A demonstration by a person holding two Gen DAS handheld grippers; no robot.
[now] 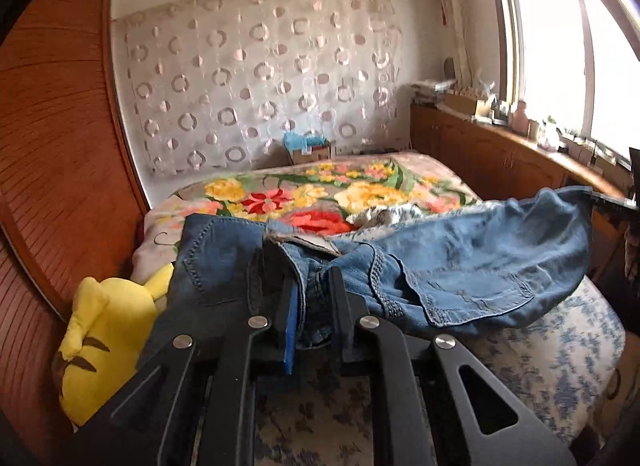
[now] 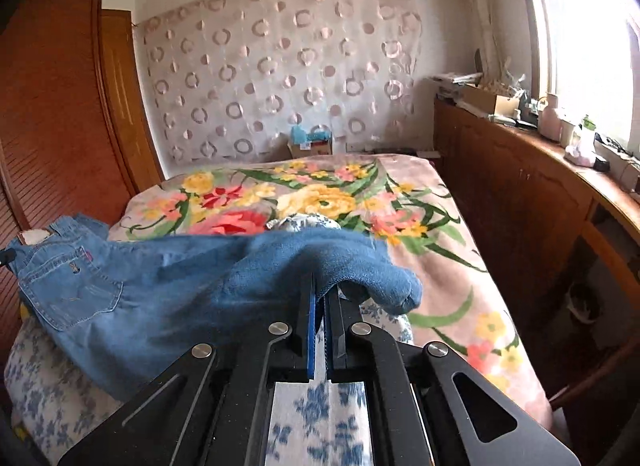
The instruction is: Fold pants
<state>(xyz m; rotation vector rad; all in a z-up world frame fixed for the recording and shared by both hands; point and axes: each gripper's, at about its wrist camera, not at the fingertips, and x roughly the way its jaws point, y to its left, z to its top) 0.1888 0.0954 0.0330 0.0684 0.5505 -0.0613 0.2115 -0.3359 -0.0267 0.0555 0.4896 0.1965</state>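
Observation:
Blue denim pants [image 1: 460,262] hang stretched between my two grippers above the bed. My left gripper [image 1: 312,298] is shut on the waistband end, with bunched denim between its jaws. In the right wrist view the pants [image 2: 152,286] run off to the left, back pocket and waist patch showing. My right gripper [image 2: 320,298] is shut on the other end, where the cloth drapes over the fingertips and hides them. The right gripper's dark body shows at the far right edge of the left wrist view [image 1: 624,201].
A floral blanket [image 2: 320,193] covers the far bed; a blue-and-white floral quilt [image 2: 44,390] lies below the pants. A yellow plush toy [image 1: 104,342] sits at the left by the wooden wardrobe [image 1: 60,145]. A cluttered wooden cabinet [image 2: 520,185] runs under the window at the right.

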